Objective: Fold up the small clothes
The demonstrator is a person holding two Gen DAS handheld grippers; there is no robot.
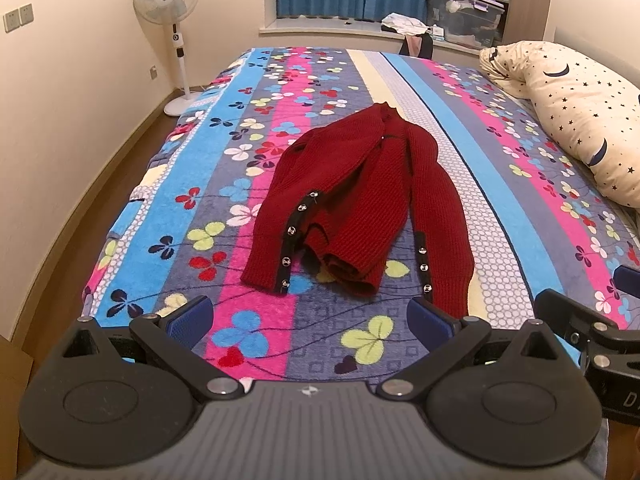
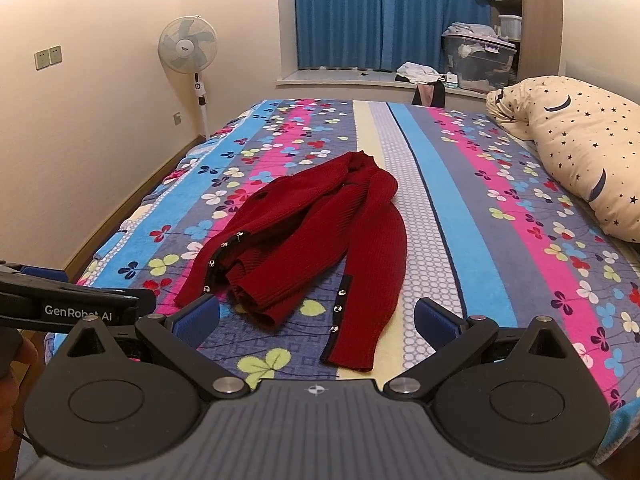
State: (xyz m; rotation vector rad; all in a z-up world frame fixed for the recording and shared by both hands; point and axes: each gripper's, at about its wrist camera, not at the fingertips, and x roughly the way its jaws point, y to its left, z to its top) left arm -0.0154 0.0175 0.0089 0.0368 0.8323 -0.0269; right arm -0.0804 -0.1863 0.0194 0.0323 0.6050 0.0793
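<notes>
Lengthwise, the red cardigan [image 1: 360,200] lies — collar away, hem near.

Red cardigan [image 1: 360,196]: chunky ribbed knit, matt, with shiny metal snaps on a black placket. Bed blanket [image 1: 240,92]: fluffy fleece cloth, floral print, soft nap. Pillow [image 2: 580,148]: smooth cotton-like cloth, matt. Left gripper [image 1: 310,318] and right gripper [image 2: 318,318]: matt black plastic arms, bright metal pivot pins, blue textured pads on the jaws. Floor [image 1: 60,232]: wood, slightly glossy. Curtains [image 2: 384,12]: blue cloth.
</notes>
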